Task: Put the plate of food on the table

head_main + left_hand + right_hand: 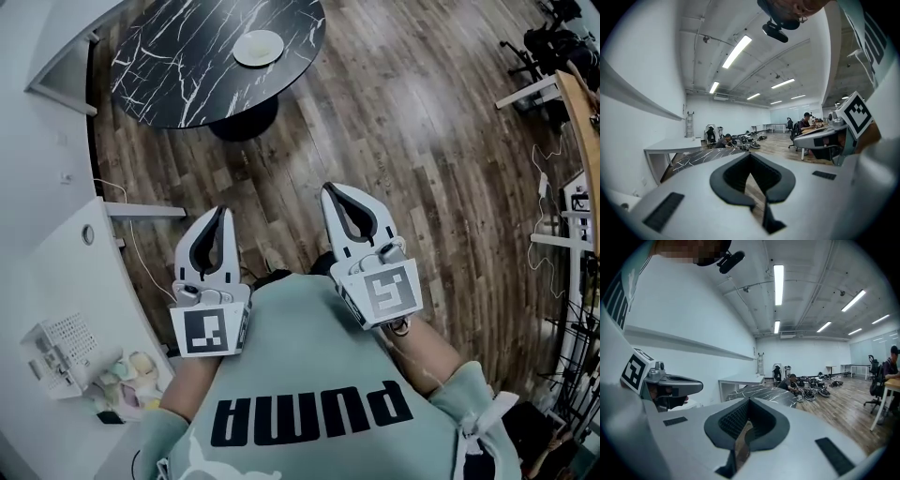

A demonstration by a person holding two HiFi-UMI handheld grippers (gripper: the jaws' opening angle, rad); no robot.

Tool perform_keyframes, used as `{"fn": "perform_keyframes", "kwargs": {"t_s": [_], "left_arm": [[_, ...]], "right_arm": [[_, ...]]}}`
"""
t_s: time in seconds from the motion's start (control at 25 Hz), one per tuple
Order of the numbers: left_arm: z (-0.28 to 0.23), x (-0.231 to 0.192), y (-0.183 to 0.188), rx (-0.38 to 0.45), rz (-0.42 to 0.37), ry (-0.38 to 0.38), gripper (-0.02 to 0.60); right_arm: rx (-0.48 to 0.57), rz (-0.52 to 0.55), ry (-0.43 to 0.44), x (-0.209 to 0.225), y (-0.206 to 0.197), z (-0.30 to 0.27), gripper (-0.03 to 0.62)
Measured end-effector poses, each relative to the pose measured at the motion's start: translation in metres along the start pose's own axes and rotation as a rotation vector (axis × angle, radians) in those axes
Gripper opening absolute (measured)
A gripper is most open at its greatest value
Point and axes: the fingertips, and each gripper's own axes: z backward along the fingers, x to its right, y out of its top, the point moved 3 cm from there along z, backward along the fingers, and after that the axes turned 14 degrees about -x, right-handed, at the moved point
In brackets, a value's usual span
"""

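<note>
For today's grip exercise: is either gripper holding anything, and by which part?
Nothing is held: left gripper and right gripper are both shut and empty; the plate sits on the table.

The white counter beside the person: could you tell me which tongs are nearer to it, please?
Left. In the head view, the left tongs hang just right of the white counter; the right tongs are farther over, beyond the left ones.

PUMA — black letters, upside down — on the sweatshirt (302, 345)
</note>
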Motion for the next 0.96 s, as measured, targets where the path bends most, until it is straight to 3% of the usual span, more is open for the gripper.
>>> {"fn": "perform_keyframes", "kwargs": {"t_s": [0.56,0.96], "left_arm": [[-0.012,0.030,0.008,-0.008,0.019,0.096,0.006],[-0.010,0.022,0.009,0.005,0.051,0.135,0.005]], "right_arm": [[0.023,0.006,0.015,0.047,-0.003,0.009,0.006],[0.022,0.030,0.016,0.052,-0.008,0.005,0.006]]}}
